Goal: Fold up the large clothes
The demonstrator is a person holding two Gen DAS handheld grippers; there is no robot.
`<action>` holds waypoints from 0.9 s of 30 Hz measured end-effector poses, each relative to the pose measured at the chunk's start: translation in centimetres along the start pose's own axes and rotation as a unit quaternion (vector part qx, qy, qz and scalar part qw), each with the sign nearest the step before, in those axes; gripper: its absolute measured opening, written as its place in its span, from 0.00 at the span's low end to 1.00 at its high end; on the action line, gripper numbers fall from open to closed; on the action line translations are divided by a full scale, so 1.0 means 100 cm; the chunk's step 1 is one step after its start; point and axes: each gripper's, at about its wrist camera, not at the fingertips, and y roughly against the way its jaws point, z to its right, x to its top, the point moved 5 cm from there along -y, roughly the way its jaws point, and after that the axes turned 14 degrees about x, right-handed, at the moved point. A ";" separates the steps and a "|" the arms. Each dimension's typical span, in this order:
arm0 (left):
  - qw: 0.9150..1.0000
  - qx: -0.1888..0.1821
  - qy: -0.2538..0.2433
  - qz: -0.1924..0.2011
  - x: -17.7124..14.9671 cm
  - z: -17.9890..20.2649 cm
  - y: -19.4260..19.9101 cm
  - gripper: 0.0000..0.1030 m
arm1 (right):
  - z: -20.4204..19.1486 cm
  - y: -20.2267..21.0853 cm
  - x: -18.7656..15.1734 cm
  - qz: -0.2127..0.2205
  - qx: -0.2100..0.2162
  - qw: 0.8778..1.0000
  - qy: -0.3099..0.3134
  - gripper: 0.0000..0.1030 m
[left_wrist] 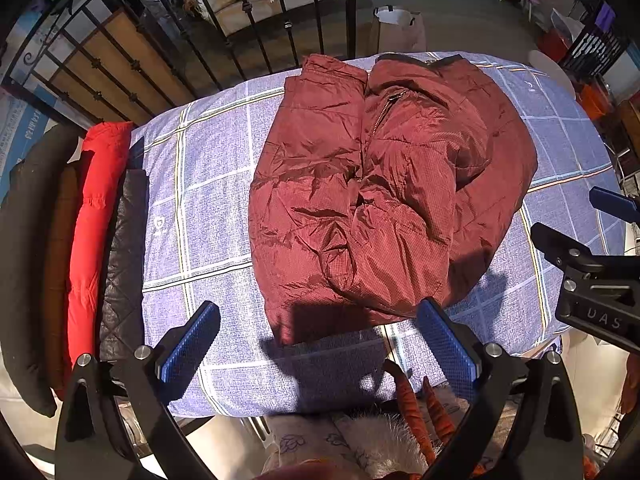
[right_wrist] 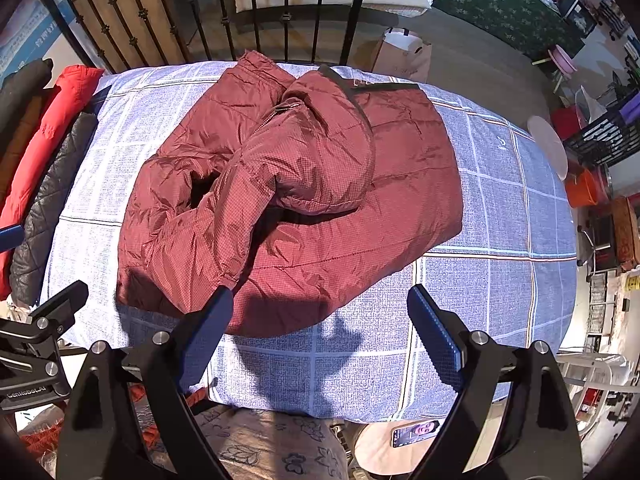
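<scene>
A dark red padded jacket (left_wrist: 384,196) lies on the table covered with a blue checked cloth (left_wrist: 208,200), its sleeves folded over the body and its zipper near the far end. It also shows in the right wrist view (right_wrist: 296,200). My left gripper (left_wrist: 316,344) is open and empty, above the near edge of the table just short of the jacket's hem. My right gripper (right_wrist: 320,336) is open and empty, its left finger over the jacket's near edge. The right gripper also shows at the right edge of the left wrist view (left_wrist: 588,264).
Folded clothes lie stacked at the table's left end: a red one (left_wrist: 96,208), a dark quilted one (left_wrist: 124,264) and a black one (left_wrist: 24,248). A black iron railing (left_wrist: 256,32) runs behind the table. A phone (right_wrist: 416,430) lies on a stool below the near edge.
</scene>
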 end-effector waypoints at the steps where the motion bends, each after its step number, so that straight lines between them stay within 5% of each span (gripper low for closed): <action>1: 1.000 0.000 0.000 0.000 0.000 0.000 0.000 0.94 | 0.000 -0.001 0.000 -0.001 0.000 1.000 0.000 0.85; 27: 1.000 0.001 -0.001 -0.005 -0.001 0.004 -0.005 0.94 | 0.001 -0.004 0.002 -0.004 0.002 1.000 0.001 0.85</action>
